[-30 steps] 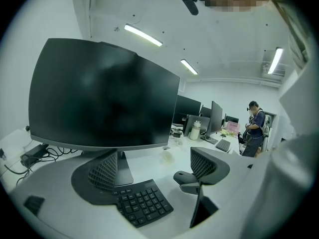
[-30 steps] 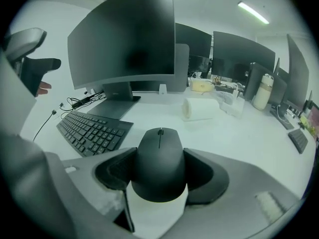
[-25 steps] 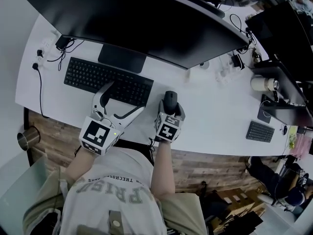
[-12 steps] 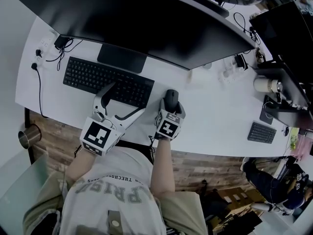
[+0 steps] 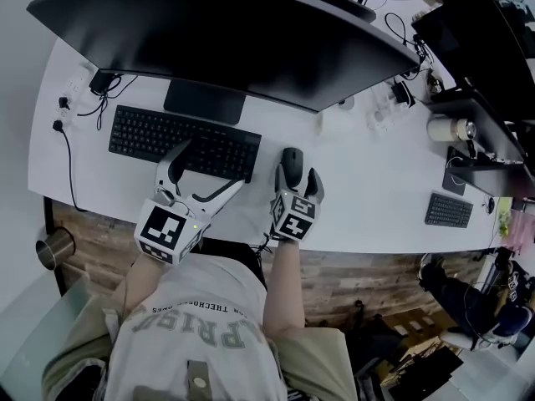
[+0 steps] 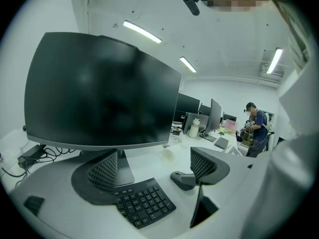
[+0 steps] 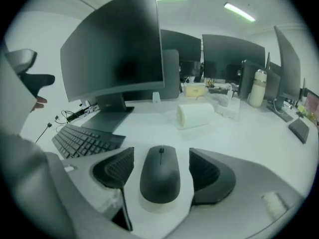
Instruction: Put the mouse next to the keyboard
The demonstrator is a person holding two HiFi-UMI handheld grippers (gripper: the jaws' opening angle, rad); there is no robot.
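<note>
We are opening our right gripper (image 7: pixel 161 166) wide around the black mouse (image 5: pixel 292 162), which is lying just right of the keyboard (image 5: pixel 184 142), lengthwise, wheel end pointing toward the monitor (image 5: pixel 226 36); our left gripper (image 5: pixel 209 172) is gaping empty.

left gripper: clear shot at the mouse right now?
Probably not cleanly: the mouse lies between the jaws of the right gripper, which have just been opening; they block the left gripper.

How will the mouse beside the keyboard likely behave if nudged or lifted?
The mouse looks like a rigid, low dome, so it probably won't flex, tip or roll. It sits flat on the smooth white desk, so a nudge would likely slide it easily. Its rounded, tapering sides might slip from a shallow pinch.
</note>
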